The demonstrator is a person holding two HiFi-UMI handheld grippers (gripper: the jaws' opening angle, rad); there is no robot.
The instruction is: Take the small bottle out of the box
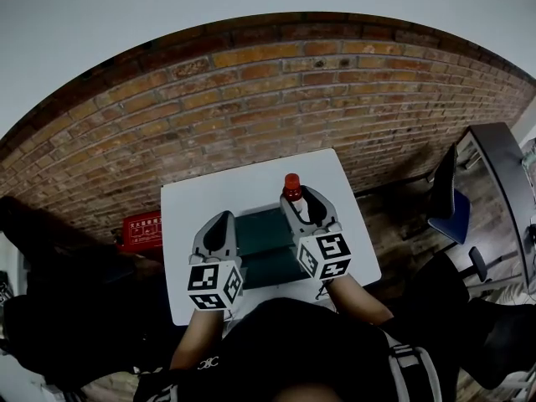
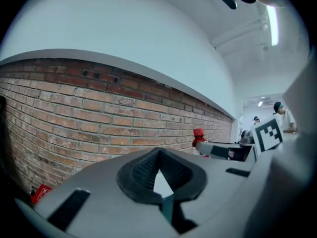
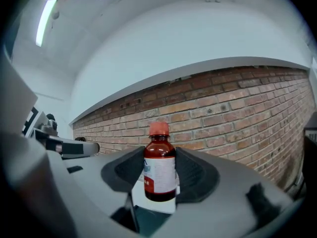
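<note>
A small brown bottle (image 1: 291, 188) with a red cap and a white label stands upright between the jaws of my right gripper (image 1: 303, 201), which is shut on it. The right gripper view shows the bottle (image 3: 159, 170) held by its body, over the white table just past the far edge of the dark green box (image 1: 261, 229). My left gripper (image 1: 224, 220) hangs over the box's left side, its jaws closed at the tips with nothing between them (image 2: 158, 152). In the left gripper view the bottle's red cap (image 2: 198, 132) shows to the right.
The box lies on a small white table (image 1: 191, 203) against a brick wall (image 1: 276, 99). A red crate (image 1: 142, 226) sits on the floor at the left. A blue chair (image 1: 453, 214) and a grey desk (image 1: 502, 170) stand at the right.
</note>
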